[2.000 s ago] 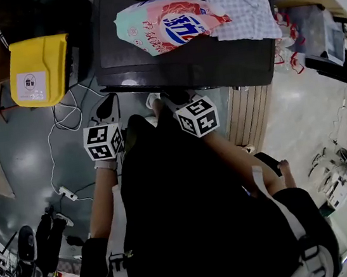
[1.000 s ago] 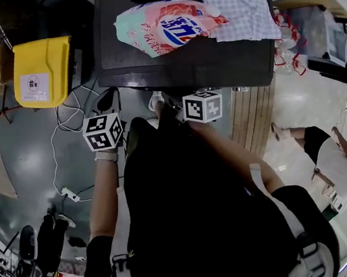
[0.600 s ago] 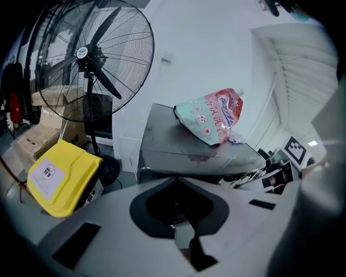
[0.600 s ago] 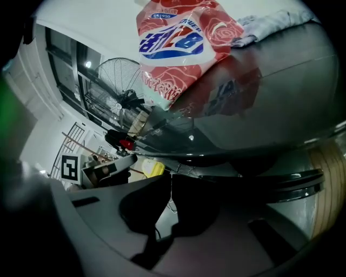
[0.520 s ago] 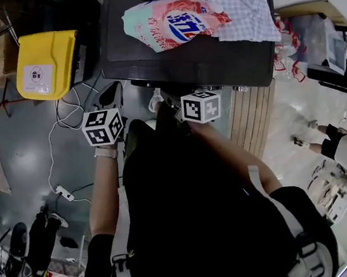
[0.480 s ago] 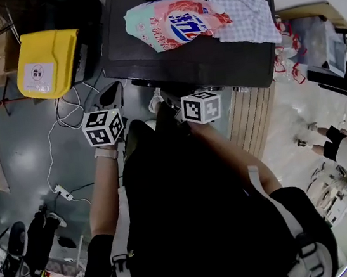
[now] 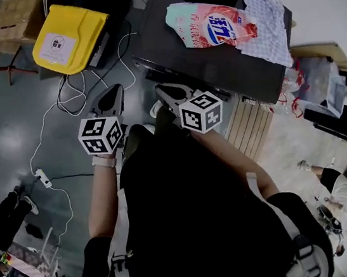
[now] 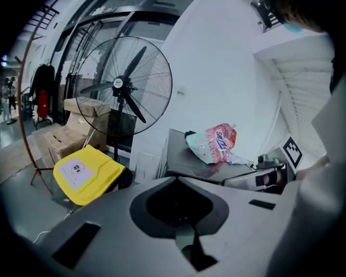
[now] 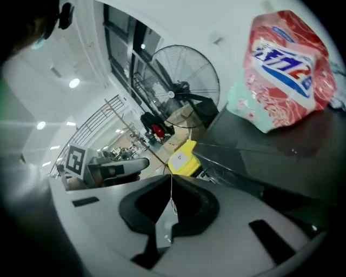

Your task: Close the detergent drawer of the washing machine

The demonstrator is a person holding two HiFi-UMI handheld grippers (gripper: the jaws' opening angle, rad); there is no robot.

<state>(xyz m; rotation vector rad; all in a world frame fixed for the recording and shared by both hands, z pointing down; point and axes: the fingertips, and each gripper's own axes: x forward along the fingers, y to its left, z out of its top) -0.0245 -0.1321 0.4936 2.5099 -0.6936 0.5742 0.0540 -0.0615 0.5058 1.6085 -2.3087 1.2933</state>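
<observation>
Person (image 7: 191,215) in dark clothing stands in front of the washing machine (image 7: 227,63), one claw in each hand, both held in the air short of the machine's front edge. Left claw (image 7: 114,92): jaws pressed together, nothing between them; its own view shows the tips meeting ahead of the dark hollow. Right claw (image 7: 162,91): jaws likewise pressed together and empty, tip nearer the machine's front corner than the left one. The two claws sit side by side, apart from each other, and the gripper views show the machine beyond both tips, not touched. Detergent drawer: I cannot pick it out. The machine's front is dark and mostly hidden under the top's edge in the head view, and the right gripper view gives only a glossy dark front strip. On the machine's top lie a pink-and-blue detergent pouch (image 7: 209,27) and, touching it on the right, a checked cloth (image 7: 266,22). On the floor left of the machine: a yellow case (image 7: 69,35), with a white cable (image 7: 69,104) looping near it. A floor fan (image 8: 125,86) stands behind the yellow case in the left gripper view.
</observation>
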